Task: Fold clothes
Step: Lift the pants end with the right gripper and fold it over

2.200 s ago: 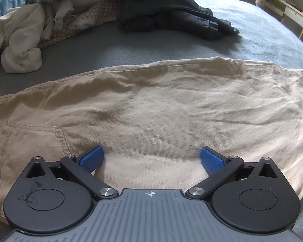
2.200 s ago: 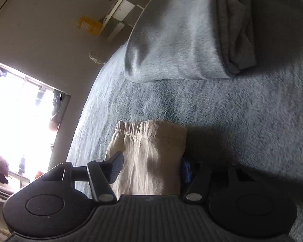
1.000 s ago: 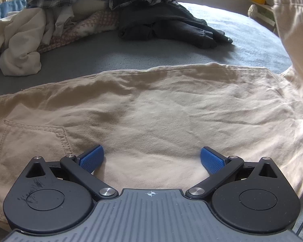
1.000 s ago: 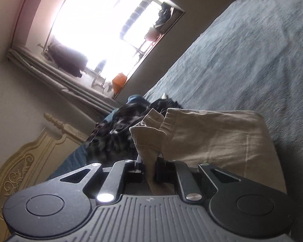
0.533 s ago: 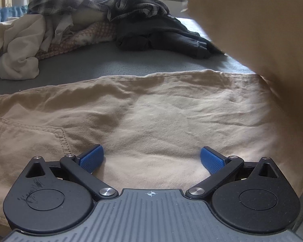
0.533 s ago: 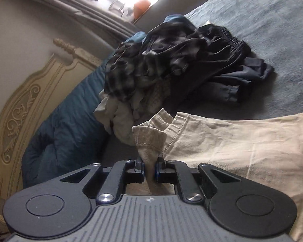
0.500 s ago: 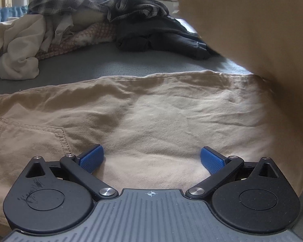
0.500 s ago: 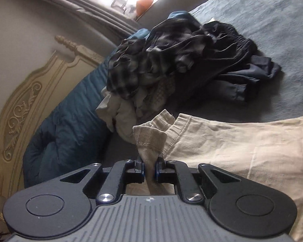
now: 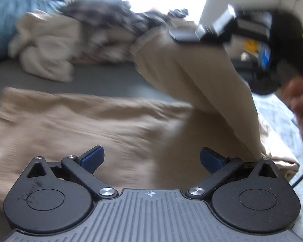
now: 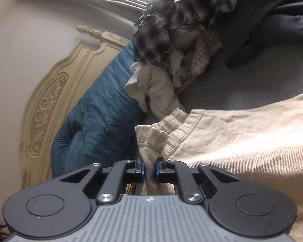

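Tan trousers [image 9: 86, 125] lie spread on the grey bed. My left gripper [image 9: 151, 158] hovers just above them, wide open, with nothing between its blue pads. My right gripper [image 10: 149, 169] is shut on the hem end of the trouser leg [image 10: 151, 139]. In the left wrist view that leg [image 9: 196, 76] hangs as a raised flap from the right gripper [image 9: 183, 35], held by a hand [image 9: 301, 109] at the upper right, over the flat part. The picture there is blurred by motion.
A heap of unfolded clothes [image 10: 181, 30] lies at the far side: a plaid shirt, dark garments, a cream cloth [image 9: 44, 46]. A blue quilt [image 10: 95, 121] and a carved cream headboard [image 10: 52, 92] stand to the left. Grey bed cover [image 9: 103, 80] shows between the heap and the trousers.
The right gripper has carried the trouser leg leftward across the flat part, the flap now reaching mid-view. The left gripper has shifted and tilted, blurring its view; its jaws stay open.
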The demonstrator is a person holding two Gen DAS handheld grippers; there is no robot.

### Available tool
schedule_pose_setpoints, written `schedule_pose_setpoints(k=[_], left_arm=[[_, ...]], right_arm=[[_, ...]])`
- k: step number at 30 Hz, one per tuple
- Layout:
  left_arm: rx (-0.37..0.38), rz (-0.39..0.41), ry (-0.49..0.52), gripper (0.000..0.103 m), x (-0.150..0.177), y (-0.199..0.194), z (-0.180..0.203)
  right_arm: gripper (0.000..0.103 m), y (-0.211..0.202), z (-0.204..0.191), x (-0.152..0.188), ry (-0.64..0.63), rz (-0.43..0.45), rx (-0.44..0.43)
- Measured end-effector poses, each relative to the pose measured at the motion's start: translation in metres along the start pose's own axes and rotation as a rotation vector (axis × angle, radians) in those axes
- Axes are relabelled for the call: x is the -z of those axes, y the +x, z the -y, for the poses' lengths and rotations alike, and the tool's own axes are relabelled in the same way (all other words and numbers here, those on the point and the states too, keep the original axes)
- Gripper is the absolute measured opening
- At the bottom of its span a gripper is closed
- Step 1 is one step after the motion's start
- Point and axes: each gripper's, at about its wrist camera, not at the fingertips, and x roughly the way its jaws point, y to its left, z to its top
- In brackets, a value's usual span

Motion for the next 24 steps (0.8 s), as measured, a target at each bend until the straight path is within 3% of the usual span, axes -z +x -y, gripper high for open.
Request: schedule_pose_setpoints(k=[4,8,10,15,20,24], left_arm=[[-0.125,0.046,-0.092,0.102,-0.003,-0.032,-0.042],[-0.23,-0.031,-0.161,0.102,0.009,-0.03,-0.083],[-0.195,-0.053,-0.204,0.102,0.019,-0.026,-0.098],[-0.144,-0.011,-0.262,0.103,0.022,-0.032,-0.106],[-0.077,0.052,-0.458,0.102,0.02,-0.062,-0.135],[-0.111,0.103,-0.62,0.102,0.02,-0.086,-0.161]], right_arm=[[0.01,0.026,-0.01,0.006,-0.037,-0.01,-0.032],[0.01,0.058,-0.024,0.019,-0.101,-0.037,-0.031],[0.01,0.073,-0.028,0.027,-0.124,-0.048,-0.028],[0.01,0.102,-0.031,0.042,-0.178,-0.084,0.021],[0.01,0.118,-0.049,0.058,-0.314,-0.112,0.039],[0.01,0.134,-0.067,0.079,-0.463,-0.132,0.059]])
